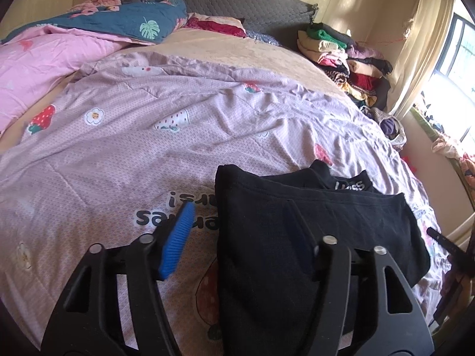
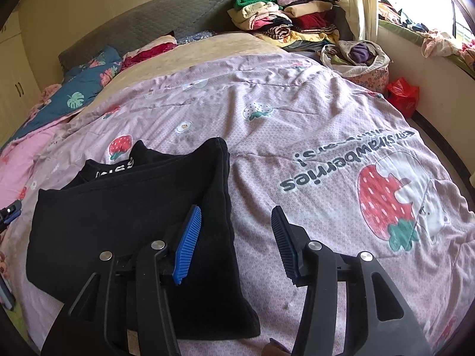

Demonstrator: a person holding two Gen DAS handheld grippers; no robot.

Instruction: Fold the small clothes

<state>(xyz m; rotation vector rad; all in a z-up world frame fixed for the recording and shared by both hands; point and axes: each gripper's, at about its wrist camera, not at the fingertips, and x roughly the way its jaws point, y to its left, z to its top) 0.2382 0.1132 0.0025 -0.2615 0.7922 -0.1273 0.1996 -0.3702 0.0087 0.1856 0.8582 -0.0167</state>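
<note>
Black garment (image 1: pixel 297 237), near edge behind left gripper (image 1: pixel 240 237).

A folded black garment (image 1: pixel 297 231) lay on the pink strawberry-print quilt (image 1: pixel 148 136) at lower right; the left gripper (image 1: pixel 237 234) stood open above its left edge; stacked clothes (image 1: pixel 344 59) sat upper right.

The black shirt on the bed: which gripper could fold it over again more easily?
Probably the left gripper: its open jaws straddle the black shirt's edge. The right gripper is open mostly over the quilt.
</note>
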